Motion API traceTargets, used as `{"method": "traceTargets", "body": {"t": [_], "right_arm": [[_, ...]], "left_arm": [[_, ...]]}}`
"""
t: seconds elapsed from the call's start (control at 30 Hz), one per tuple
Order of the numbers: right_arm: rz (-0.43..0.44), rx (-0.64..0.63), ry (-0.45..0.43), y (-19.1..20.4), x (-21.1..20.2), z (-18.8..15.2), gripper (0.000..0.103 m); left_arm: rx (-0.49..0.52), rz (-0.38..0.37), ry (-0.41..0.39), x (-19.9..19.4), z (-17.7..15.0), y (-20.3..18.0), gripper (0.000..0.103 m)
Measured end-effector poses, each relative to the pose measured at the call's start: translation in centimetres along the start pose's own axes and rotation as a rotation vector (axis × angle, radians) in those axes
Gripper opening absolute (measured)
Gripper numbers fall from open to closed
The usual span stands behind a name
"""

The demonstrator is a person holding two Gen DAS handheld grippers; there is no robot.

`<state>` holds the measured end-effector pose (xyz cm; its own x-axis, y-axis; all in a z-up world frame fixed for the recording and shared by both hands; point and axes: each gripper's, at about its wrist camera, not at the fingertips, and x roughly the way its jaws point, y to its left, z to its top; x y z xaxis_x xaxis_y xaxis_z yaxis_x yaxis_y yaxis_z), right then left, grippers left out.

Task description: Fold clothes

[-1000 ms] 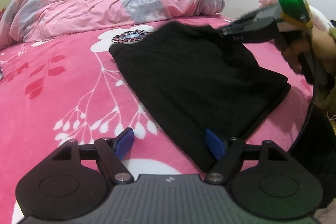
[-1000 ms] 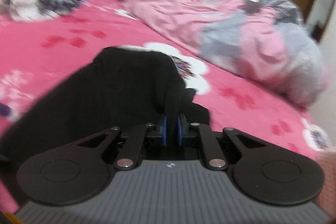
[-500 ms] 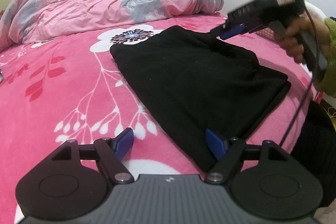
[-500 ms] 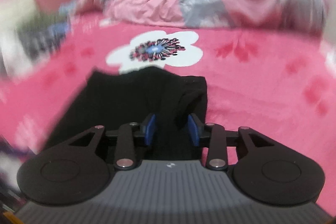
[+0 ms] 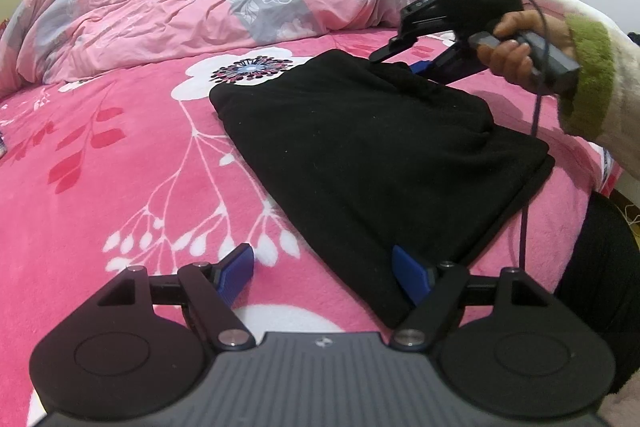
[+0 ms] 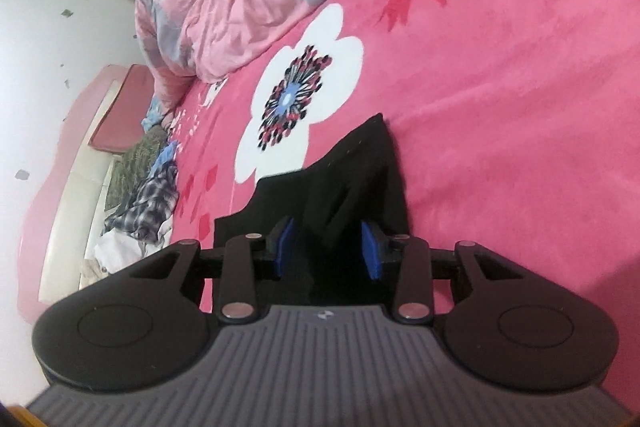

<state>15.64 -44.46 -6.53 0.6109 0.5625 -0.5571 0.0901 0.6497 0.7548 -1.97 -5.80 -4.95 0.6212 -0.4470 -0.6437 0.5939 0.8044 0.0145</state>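
Note:
A black garment (image 5: 360,147) lies folded flat on the pink flowered bedspread (image 5: 100,187). My left gripper (image 5: 322,275) is open and low at the garment's near corner, its right pad (image 5: 408,279) over the black cloth and its left pad over the bedspread. A hand holds my right gripper (image 5: 400,61) at the garment's far right corner, rolled onto its side. In the right wrist view a raised fold of the garment (image 6: 360,167) stands between the right gripper's (image 6: 327,249) pads, which stay apart from it.
A crumpled pink and grey duvet (image 5: 200,7) fills the back of the bed. Loose clothes (image 6: 148,187) are piled by the pink headboard (image 6: 72,147). The bed's edge and a person's dark leg (image 5: 600,267) are at the right; a cable (image 5: 532,147) hangs across the garment.
The right gripper let go of the black fold it was pinching, its pads now apart. It rolled onto its side and shifted toward the garment's far right corner. The left gripper stayed still.

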Motion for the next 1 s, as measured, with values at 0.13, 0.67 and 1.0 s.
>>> {"method": "traceTargets", "body": {"t": [0.13, 0.67, 1.0], "right_arm": [[0.012, -0.008, -0.003, -0.1, 1.0, 0.6, 0.026], [-0.011, -0.236, -0.160, -1.5, 2.9, 1.6, 0.007], [0.117, 0.103, -0.317, -5.4, -6.6, -1.4, 0.018]], "left_arm": [[0.001, 0.000, -0.001, 0.0, 0.0, 0.0, 0.078], [0.004, 0.005, 0.005, 0.0, 0.0, -0.1, 0.078], [0.010, 0.009, 0.020, 0.3, 0.5, 0.0, 0.081]]}}
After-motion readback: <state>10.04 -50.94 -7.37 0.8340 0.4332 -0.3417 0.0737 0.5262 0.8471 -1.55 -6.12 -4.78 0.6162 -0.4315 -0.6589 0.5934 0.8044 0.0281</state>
